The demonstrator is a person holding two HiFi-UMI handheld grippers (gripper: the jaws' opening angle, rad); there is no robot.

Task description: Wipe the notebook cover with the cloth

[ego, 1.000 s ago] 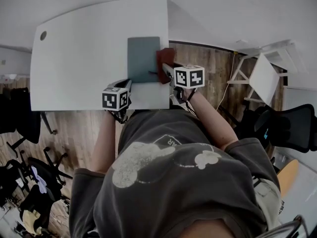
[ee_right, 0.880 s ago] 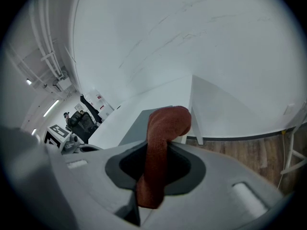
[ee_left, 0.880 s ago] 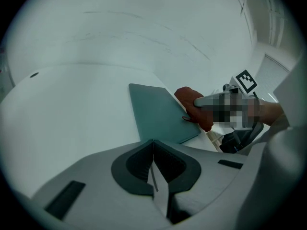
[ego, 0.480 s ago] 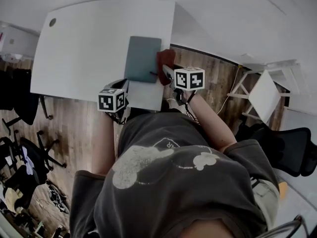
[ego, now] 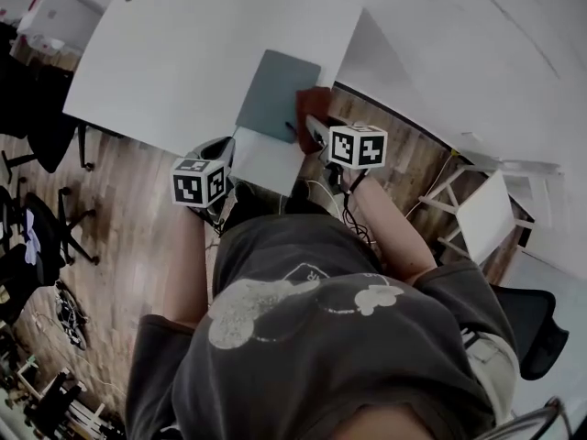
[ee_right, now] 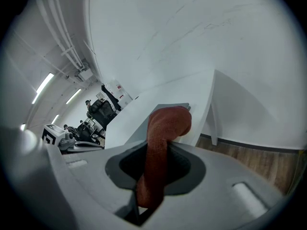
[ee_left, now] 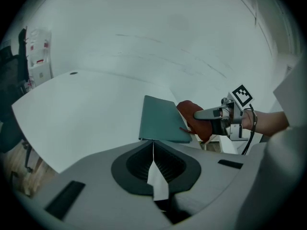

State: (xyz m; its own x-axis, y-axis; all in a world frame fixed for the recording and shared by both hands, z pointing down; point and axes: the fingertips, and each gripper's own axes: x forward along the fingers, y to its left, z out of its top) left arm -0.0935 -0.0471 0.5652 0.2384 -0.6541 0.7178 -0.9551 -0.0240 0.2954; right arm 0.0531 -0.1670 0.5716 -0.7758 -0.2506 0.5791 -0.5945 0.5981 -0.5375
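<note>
- Your right gripper (ego: 316,134) pinches the red cloth (ee_right: 165,123) by the notebook's (ego: 278,94) right edge, upper centre.
- Your left gripper (ee_left: 153,150) is closed, lower left of the notebook.

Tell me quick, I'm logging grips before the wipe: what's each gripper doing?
Left gripper: closed, holding nothing.
Right gripper: closed on the red cloth.

The head camera has swung, so the white table (ego: 183,53) now runs slanted across the top of the head view instead of square to it. The grey notebook (ego: 275,94) slants with it. More wooden floor (ego: 138,246) shows at the left. The left gripper (ego: 223,148) sits a little further back, its marker cube now over the floor rather than overlapping the table's near edge. The white stool (ego: 491,214) and black office chair (ego: 532,333) have slid lower at the right.
</note>
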